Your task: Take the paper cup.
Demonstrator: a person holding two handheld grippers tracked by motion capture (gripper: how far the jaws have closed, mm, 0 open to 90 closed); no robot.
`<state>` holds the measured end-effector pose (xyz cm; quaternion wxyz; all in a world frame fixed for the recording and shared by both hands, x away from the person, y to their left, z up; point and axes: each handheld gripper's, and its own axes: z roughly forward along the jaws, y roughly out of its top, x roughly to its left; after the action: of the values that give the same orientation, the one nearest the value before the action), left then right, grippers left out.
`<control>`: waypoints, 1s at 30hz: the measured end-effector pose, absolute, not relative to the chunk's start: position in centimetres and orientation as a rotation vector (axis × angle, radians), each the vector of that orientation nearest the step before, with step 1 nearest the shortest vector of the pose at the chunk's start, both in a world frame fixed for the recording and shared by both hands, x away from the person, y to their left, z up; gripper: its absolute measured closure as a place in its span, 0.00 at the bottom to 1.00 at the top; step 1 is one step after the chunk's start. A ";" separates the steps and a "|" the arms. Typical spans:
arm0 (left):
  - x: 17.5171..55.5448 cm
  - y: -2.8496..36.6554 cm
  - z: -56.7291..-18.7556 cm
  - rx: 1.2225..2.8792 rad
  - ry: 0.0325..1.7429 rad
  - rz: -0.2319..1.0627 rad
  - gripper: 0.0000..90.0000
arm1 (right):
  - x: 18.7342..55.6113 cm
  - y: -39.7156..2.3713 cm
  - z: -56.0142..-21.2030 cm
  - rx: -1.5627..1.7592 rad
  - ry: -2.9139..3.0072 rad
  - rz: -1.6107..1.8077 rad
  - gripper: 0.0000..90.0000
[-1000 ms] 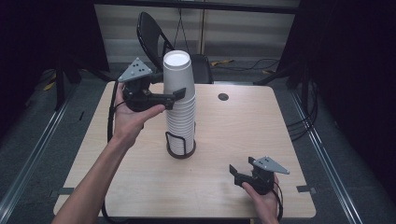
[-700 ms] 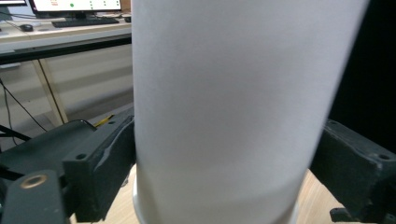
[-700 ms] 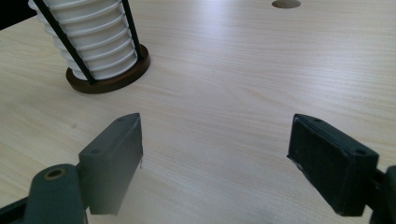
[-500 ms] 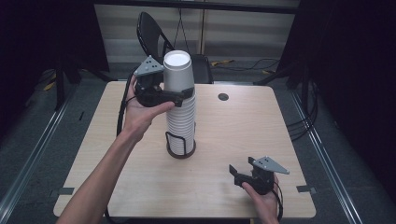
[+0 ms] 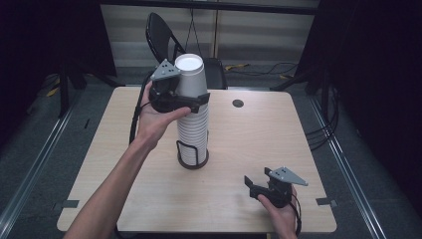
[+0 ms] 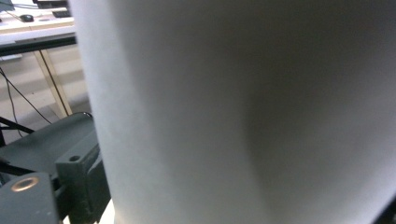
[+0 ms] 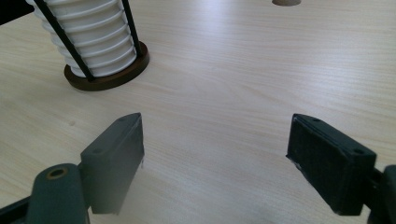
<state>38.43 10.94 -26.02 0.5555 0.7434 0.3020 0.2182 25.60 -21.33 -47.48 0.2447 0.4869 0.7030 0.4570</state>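
A tall stack of white paper cups (image 5: 193,132) stands in a black wire holder (image 5: 193,162) at the table's middle. My left gripper (image 5: 192,95) is shut on the top cup (image 5: 190,74) just below its upper half, and that cup leans slightly to the left. In the left gripper view the cup's white wall (image 6: 233,112) presses against one black jaw. My right gripper (image 5: 256,186) rests low near the front right of the table, open with bare wood between its fingers (image 7: 215,140). The holder and lower cups (image 7: 95,42) lie ahead of it to the left.
The wooden table (image 5: 259,134) has a round cable hole (image 5: 238,103) at the back right of the stack. A black folding chair (image 5: 159,30) stands behind the far edge. Dark curtains and floor cables surround the table.
My left gripper has shifted to the right, closer around the top cup, and the cup now leans a little. The right gripper has stayed put.
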 end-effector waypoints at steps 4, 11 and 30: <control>38.4 11.0 -25.8 1.758 0.706 0.516 0.11 | 25.6 -21.3 -47.5 1.329 1.917 1.248 0.20; 38.4 11.4 -25.1 1.748 0.690 0.509 0.11 | 25.6 -21.3 -47.5 1.336 1.921 1.242 0.21; 38.1 11.3 -23.4 1.691 0.661 0.549 0.12 | 25.7 -21.3 -47.5 1.339 1.916 1.246 0.21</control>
<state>38.15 11.29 -23.41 0.5829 0.7243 0.2832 0.2352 25.68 -21.34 -47.51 0.2438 0.4901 0.7015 0.4563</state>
